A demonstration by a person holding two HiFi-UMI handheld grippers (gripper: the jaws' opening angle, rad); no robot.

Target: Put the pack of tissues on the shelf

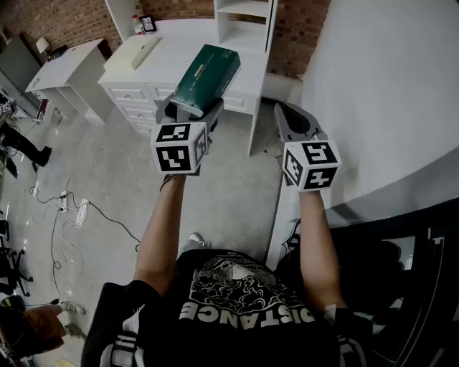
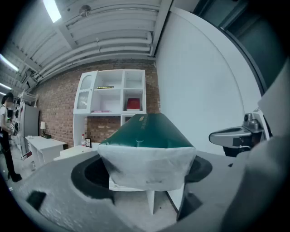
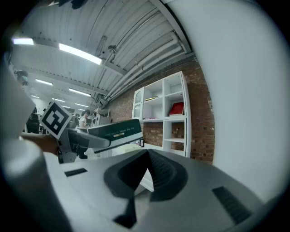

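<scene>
The pack of tissues point(image 1: 206, 70) is a dark green pack with a white end. My left gripper point(image 1: 193, 109) is shut on its near end and holds it up in the air, pointing toward the white shelf unit point(image 1: 244, 14). In the left gripper view the pack point(image 2: 147, 136) fills the space between the jaws, with the shelf point(image 2: 111, 99) behind it against a brick wall. My right gripper point(image 1: 294, 123) is held beside it on the right, jaws shut together with nothing in them. The right gripper view shows the pack point(image 3: 118, 132) at its left and the shelf point(image 3: 165, 111) ahead.
A white desk with drawers point(image 1: 136, 79) stands under the shelf unit, with a flat pale object point(image 1: 143, 51) on top. A large white curved wall point(image 1: 380, 93) rises on the right. Cables point(image 1: 72, 208) lie on the floor at left. A red item point(image 2: 132, 103) sits in one shelf compartment.
</scene>
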